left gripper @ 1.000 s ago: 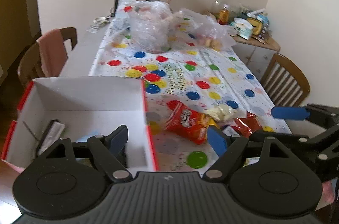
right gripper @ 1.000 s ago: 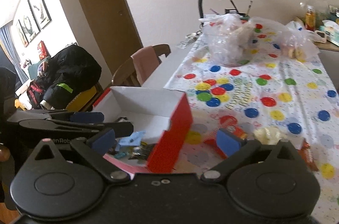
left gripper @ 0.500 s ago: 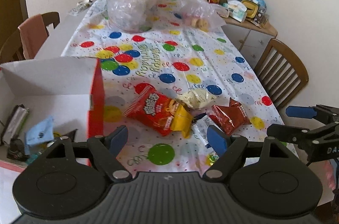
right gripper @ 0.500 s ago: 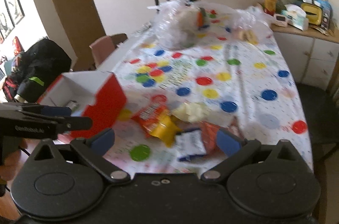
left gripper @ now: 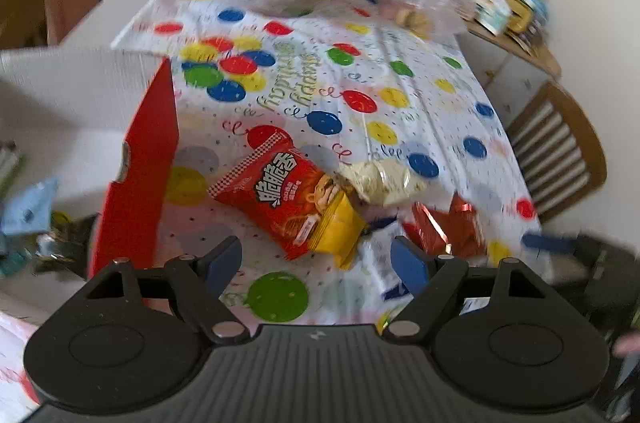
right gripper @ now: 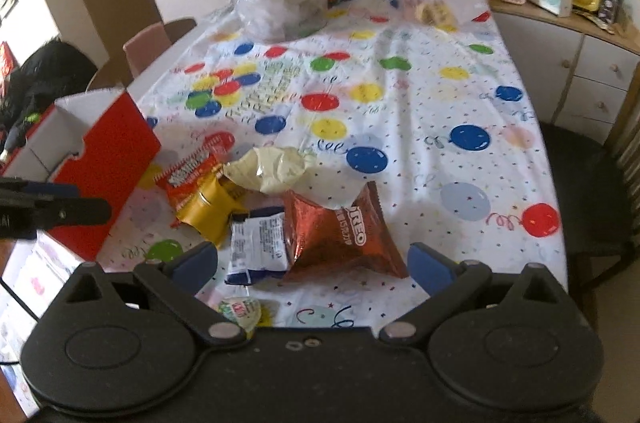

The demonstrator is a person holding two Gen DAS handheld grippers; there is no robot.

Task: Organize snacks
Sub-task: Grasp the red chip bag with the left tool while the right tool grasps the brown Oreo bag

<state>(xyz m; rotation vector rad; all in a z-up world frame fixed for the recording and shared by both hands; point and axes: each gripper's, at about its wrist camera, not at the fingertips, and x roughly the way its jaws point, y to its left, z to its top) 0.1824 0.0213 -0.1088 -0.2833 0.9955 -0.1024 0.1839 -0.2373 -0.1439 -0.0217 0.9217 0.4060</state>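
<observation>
Snack packets, a red-and-yellow foil one (left gripper: 288, 199) and a brown foil one (right gripper: 340, 235), are lying near both released grippers (left gripper: 316, 259) (right gripper: 314, 263), nothing between jaws.

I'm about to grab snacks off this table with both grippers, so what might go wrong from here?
1. The packets overlap: the Oreo bag lies on the white packet, so the open right gripper may pinch both.
2. The noodle packet touches the pale bag; the open left gripper might drag it along.
3. The box stands at the table's edge and a bump might shift it.

Box (left gripper: 60, 111) contents — cropped, blurred
</observation>
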